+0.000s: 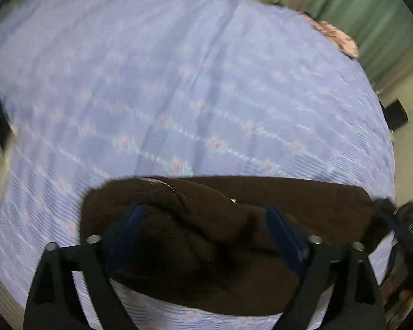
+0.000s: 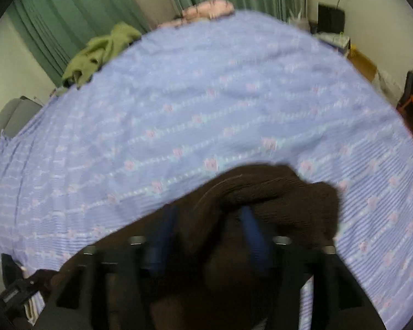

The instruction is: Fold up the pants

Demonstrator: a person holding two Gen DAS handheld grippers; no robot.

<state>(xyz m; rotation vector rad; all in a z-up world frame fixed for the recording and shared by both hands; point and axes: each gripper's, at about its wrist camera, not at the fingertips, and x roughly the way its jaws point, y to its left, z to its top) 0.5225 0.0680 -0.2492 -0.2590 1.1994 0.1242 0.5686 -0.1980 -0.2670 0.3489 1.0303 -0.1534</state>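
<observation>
Dark brown pants (image 1: 212, 236) are held above a bed with a lilac flowered sheet (image 1: 179, 96). My left gripper (image 1: 206, 233) is shut on a bunched part of the pants between its blue pads (image 1: 283, 236). The cloth stretches right to the other gripper (image 1: 404, 225) at the frame edge. In the right wrist view my right gripper (image 2: 209, 233) is shut on the brown pants (image 2: 275, 200), which cover much of its fingers. The sheet (image 2: 206, 96) fills the view behind.
A green garment (image 2: 102, 52) lies at the bed's far edge, and a pink floral pillow (image 2: 206, 9) at its far end. Green curtains (image 2: 68, 13) hang behind. A black device (image 2: 330, 18) and furniture stand at the right wall.
</observation>
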